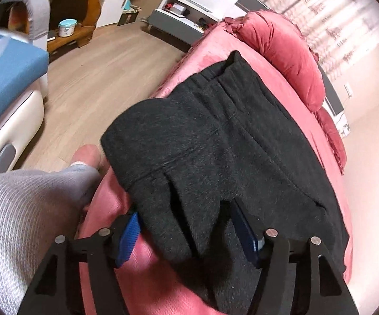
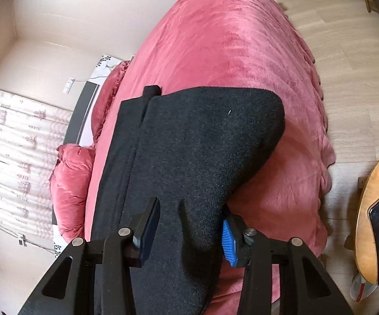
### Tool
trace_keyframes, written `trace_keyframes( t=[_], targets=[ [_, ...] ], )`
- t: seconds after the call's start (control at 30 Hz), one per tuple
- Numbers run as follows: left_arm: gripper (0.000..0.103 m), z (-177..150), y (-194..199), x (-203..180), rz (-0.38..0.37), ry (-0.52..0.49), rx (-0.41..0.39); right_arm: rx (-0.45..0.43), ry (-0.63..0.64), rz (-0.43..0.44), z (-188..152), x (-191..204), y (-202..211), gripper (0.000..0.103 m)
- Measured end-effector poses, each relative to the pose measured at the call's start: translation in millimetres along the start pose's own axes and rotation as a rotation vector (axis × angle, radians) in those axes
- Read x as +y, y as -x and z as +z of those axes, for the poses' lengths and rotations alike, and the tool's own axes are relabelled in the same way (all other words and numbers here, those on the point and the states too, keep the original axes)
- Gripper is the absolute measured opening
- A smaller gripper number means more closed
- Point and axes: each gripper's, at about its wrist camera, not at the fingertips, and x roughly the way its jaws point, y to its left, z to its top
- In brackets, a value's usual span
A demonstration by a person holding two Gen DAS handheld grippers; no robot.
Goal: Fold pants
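Dark charcoal pants (image 1: 215, 136) lie on a pink bedspread (image 1: 142, 275), waistband toward the far end near the pillows. A folded-over flap of the pants rises between the blue pads of my left gripper (image 1: 189, 233), whose jaws stand apart with the cloth bunched between them. In the right wrist view the same pants (image 2: 202, 144) are doubled over, and a fold of them sits between the pads of my right gripper (image 2: 192, 231), jaws also apart around the cloth. Neither grip looks tight.
Pink pillows (image 1: 281, 60) lie at the bed's head by a patterned curtain. A person's grey-sleeved leg and foot (image 1: 32, 210) stand at the left bed edge. A blue sofa (image 1: 5, 73), wooden shelf (image 1: 79, 34), and round wooden table (image 2: 378, 223) stand on the wood floor.
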Motion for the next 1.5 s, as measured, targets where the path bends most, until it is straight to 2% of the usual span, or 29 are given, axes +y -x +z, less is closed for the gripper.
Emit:
trace_keyframes(
  t=[0.07,0.13,0.17,0.27,0.3,0.4,0.47,0.6,0.73,0.83,0.97,1.07,1.13,1.17,1.2,1.27,1.33,1.37,1.5],
  targets=[
    [0.065,3.7,-6.6,-3.0,0.014,-0.006,0.011,0.003,0.000,-0.009,0.8,1.5,-3.3,0.045],
    [0.058,5.0,-7.8,-4.9,0.029,-0.011,0.010,0.009,0.010,-0.018,2.1,4.5,-5.3,0.045],
    [0.049,6.9,-10.1,-7.5,0.044,-0.020,0.008,0.013,0.017,-0.023,2.8,5.8,-6.0,0.043],
    [0.029,6.2,-6.0,-8.0,0.060,-0.052,0.007,0.029,0.050,-0.092,2.9,8.3,-7.1,0.018],
    [0.021,7.8,-3.6,-7.8,0.052,-0.053,0.006,0.035,0.045,-0.094,3.5,6.8,-6.7,0.015],
    [0.014,14.2,9.6,-7.4,-0.001,-0.035,-0.010,0.021,-0.038,-0.012,3.1,-1.9,3.2,0.009],
    [0.013,18.6,18.6,-7.8,-0.035,-0.017,-0.021,-0.011,-0.081,0.051,3.0,-1.7,13.2,0.008],
    [0.011,28.2,45.3,-3.4,-0.116,0.036,-0.055,-0.041,-0.104,0.124,6.6,12.8,25.4,0.007],
    [0.011,40.8,75.2,-2.0,-0.183,0.049,-0.104,-0.071,-0.054,0.219,13.9,44.7,45.9,0.007],
    [0.011,39.9,89.3,3.4,-0.209,0.060,-0.110,-0.083,-0.027,0.268,12.6,61.3,60.9,0.007],
    [0.011,28.4,83.1,14.4,-0.180,0.066,-0.083,-0.112,-0.018,0.315,11.2,59.7,82.9,0.007],
    [0.012,13.0,58.9,27.4,-0.139,0.103,-0.027,-0.115,-0.037,0.283,6.0,45.5,86.2,0.007],
    [0.016,3.7,45.2,32.5,-0.101,0.105,-0.004,-0.106,-0.090,0.263,1.7,29.2,84.6,0.007],
    [0.024,0.4,39.5,33.1,-0.098,0.107,0.001,-0.099,-0.126,0.253,-0.5,20.4,82.2,0.007],
    [0.040,-1.1,35.6,34.3,-0.087,0.116,0.002,-0.093,-0.154,0.253,-3.1,13.1,80.2,0.007],
    [0.050,-1.3,25.8,42.3,-0.102,0.168,0.023,-0.092,-0.210,0.256,-8.6,0.0,78.4,0.007],
    [0.043,1.3,19.8,51.0,-0.108,0.227,0.043,-0.097,-0.249,0.269,-10.3,-6.8,77.7,0.007],
    [0.027,3.0,20.0,54.1,-0.114,0.244,0.044,-0.098,-0.255,0.270,-9.9,-6.5,78.3,0.007],
    [0.013,9.1,35.1,37.6,-0.119,0.154,0.023,-0.098,-0.213,0.294,-6.0,8.7,84.3,0.007]
  ],
)
